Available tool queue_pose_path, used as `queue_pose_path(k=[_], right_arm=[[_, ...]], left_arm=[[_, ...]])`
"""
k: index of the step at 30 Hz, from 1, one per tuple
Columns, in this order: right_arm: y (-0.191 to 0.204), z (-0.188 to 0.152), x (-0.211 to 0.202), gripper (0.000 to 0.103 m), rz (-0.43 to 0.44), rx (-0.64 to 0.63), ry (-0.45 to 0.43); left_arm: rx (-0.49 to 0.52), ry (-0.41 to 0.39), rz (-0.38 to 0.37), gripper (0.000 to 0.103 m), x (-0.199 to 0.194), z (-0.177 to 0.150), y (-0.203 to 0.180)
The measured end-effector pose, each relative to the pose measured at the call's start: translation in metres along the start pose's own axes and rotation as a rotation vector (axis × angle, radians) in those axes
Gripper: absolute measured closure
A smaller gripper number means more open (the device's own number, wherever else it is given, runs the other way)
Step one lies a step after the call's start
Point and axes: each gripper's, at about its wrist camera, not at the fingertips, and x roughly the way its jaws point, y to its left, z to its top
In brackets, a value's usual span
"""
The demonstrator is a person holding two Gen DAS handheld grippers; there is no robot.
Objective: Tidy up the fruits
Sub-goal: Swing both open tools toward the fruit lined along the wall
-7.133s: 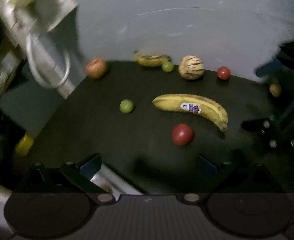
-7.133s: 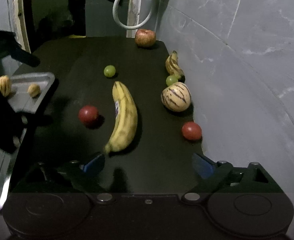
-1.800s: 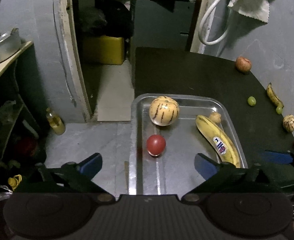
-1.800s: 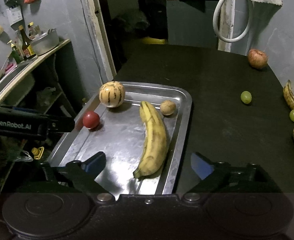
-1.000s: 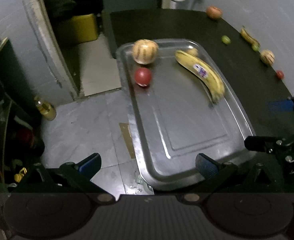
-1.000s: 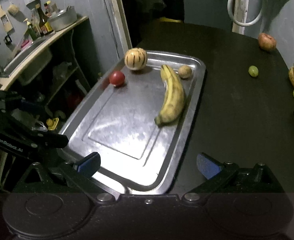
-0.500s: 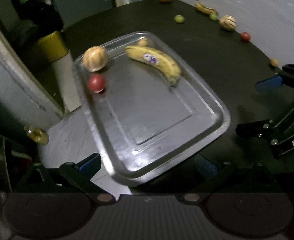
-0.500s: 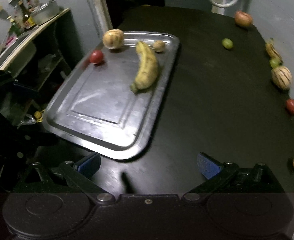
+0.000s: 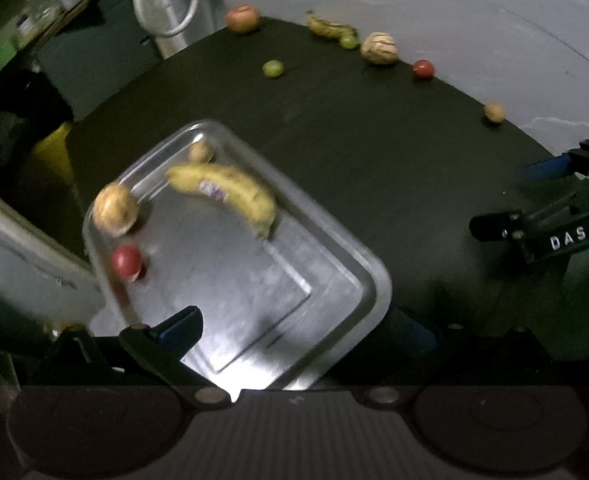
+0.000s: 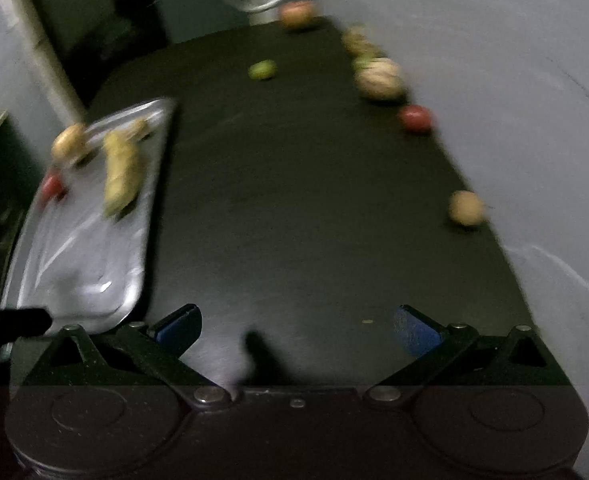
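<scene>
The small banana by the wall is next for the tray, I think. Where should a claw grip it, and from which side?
Grip the small banana across its middle, where it looks thickest, coming from above. It lies flat along the wall with a green fruit against one end, so a side approach looks crowded. Both claws are open and empty.

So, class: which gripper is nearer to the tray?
Left. The left gripper hangs over the tray's near end, one fingertip above its floor. The right gripper is beside the tray, over bare table, with the tray off to its left.
</scene>
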Motion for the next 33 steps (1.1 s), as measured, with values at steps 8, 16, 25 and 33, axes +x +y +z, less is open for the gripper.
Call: queue_pose_path(k=[8,16,25,33], right_arm=[[-0.044,-0.013,-0.005,0.001,-0.099,0.198,-0.117],[-0.064,-0.016,0.001,0.001,-0.124,0.27,-0.179],[-0.071,-0.007,0.019,0.007,-0.118,0.269,-0.192],[-0.069,0.012,0.043,0.023,-0.168,0.331,-0.227]], left_arm=[[0.082,-0.034,0.001,0.0,0.014,0.045,-0.024],[0.085,-0.085,-0.022,0.0,0.029,0.089,-0.035],[0.101,-0.141,-0.041,0.0,0.058,0.135,-0.035],[0.12,-0.183,-0.087,0.0,0.093,0.176,-0.044]])
